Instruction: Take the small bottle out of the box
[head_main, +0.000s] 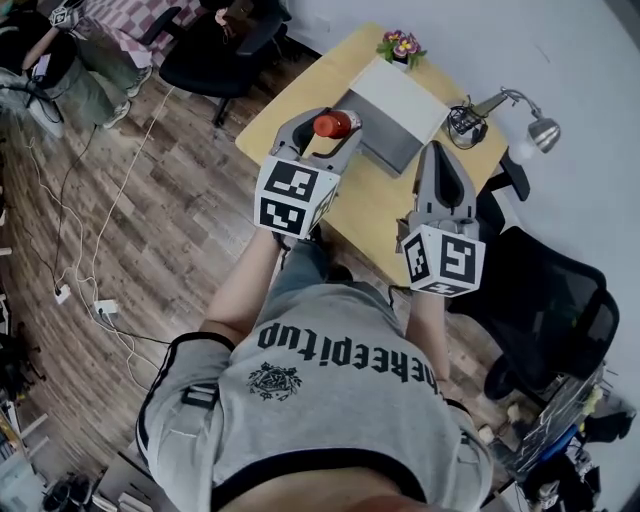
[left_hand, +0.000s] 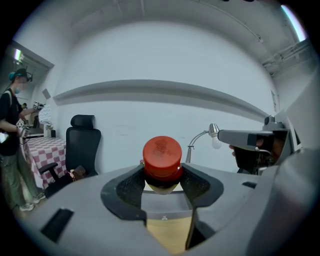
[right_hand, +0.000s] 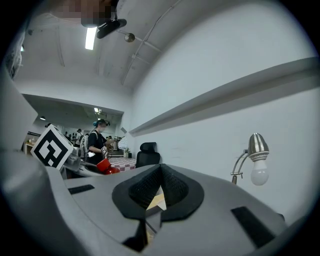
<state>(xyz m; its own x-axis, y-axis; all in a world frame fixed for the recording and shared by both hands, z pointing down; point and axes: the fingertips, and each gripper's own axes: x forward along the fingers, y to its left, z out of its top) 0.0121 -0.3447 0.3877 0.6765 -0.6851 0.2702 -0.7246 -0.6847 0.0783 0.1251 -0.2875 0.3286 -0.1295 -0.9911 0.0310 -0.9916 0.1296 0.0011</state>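
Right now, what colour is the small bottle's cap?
The small bottle's cap is red, clearest in the left gripper view.

Light wood table (head_main: 370, 212) on plank floor (head_main: 150, 200); on top: grey box (head_main: 400, 105), flower pot (head_main: 402, 47), desk lamp (head_main: 542, 130).

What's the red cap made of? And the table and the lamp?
The red cap: probably plastic, matte, evenly coloured. The table: looks like wood or wood laminate, pale and smooth. The lamp: likely metal, with a shiny silver shade and arm.

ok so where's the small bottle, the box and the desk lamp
small bottle (left_hand: 162, 156): left gripper view, on its red cap
box (head_main: 400, 100): head view, on its pale top
desk lamp (right_hand: 258, 146): right gripper view, on its metal shade
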